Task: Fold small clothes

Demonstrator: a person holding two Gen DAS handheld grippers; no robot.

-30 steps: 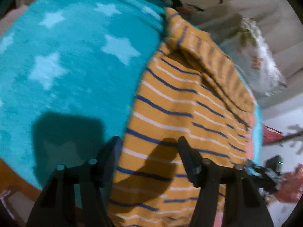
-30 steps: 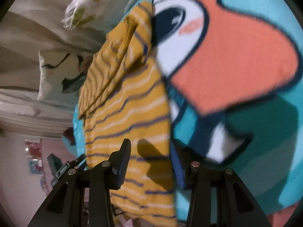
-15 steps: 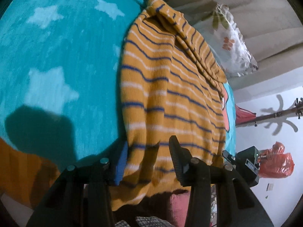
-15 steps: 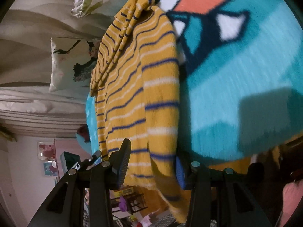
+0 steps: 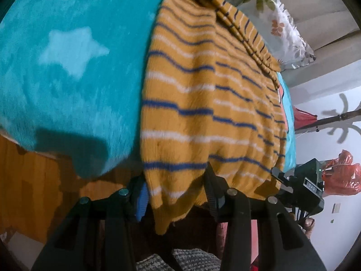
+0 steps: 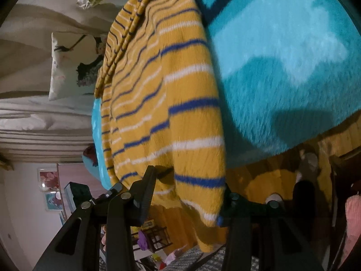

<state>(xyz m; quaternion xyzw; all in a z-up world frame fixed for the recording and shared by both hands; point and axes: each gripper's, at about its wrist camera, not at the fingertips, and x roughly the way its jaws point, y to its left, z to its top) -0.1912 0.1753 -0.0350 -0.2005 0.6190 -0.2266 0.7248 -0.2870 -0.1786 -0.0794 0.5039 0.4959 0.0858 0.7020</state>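
A small mustard-yellow sweater (image 5: pixel 203 103) with blue and white stripes lies on a teal fleece blanket (image 5: pixel 67 67), its hem hanging over the blanket's near edge. My left gripper (image 5: pixel 176 194) has its jaws apart around the hem's left part, with the fabric between them. In the right wrist view the same sweater (image 6: pixel 171 103) drapes off the blanket (image 6: pixel 282 67), and my right gripper (image 6: pixel 187 196) stands with jaws apart around the hem's right corner. The far end of the sweater is bunched into a folded ridge (image 5: pixel 243 29).
Floral pillows (image 5: pixel 282 27) and beige bedding (image 6: pixel 33 72) lie beyond the sweater. A wooden bed frame (image 5: pixel 33 180) shows below the blanket edge. The right gripper's body (image 5: pixel 302 187) shows at the left view's right side. A red bag (image 5: pixel 338 176) hangs by the white wall.
Both grippers have pulled back toward the blanket's near edge, dragging the sweater so its hem now hangs off the edge. The jaws stand wider apart than half a second ago.
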